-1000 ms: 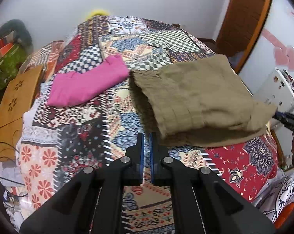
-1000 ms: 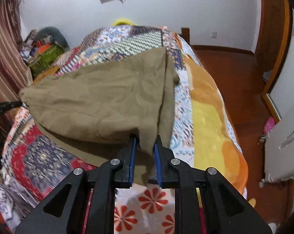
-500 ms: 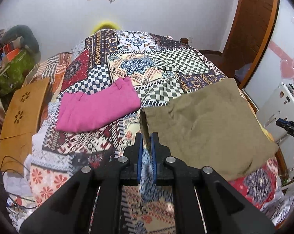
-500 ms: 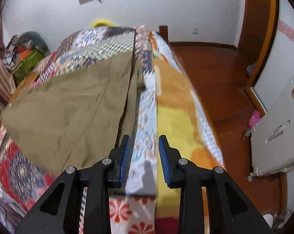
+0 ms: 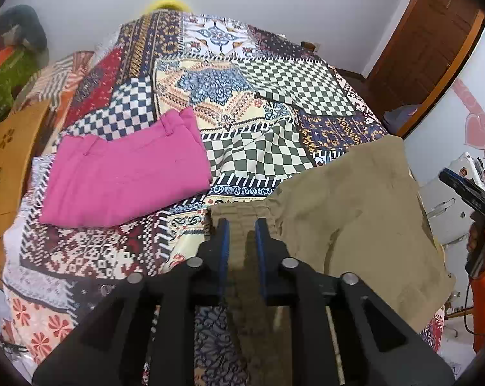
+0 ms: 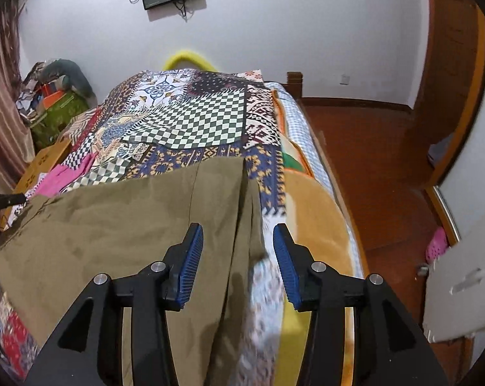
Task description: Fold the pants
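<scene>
Olive pants folded, flat on bed, 3 o'clock of pink pants. Left gripper, right gripper just opening, cloth between jaws, unpinched. Fold likely done; retreat left.

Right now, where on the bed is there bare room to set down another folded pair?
The widest free patch is the checkered far half of the patchwork bedspread, beyond the pink pants and the olive pants. A narrower strip runs between those two garments. The orange blanket at the bed's edge beside the olive pants is also bare. The near end is crowded.
</scene>
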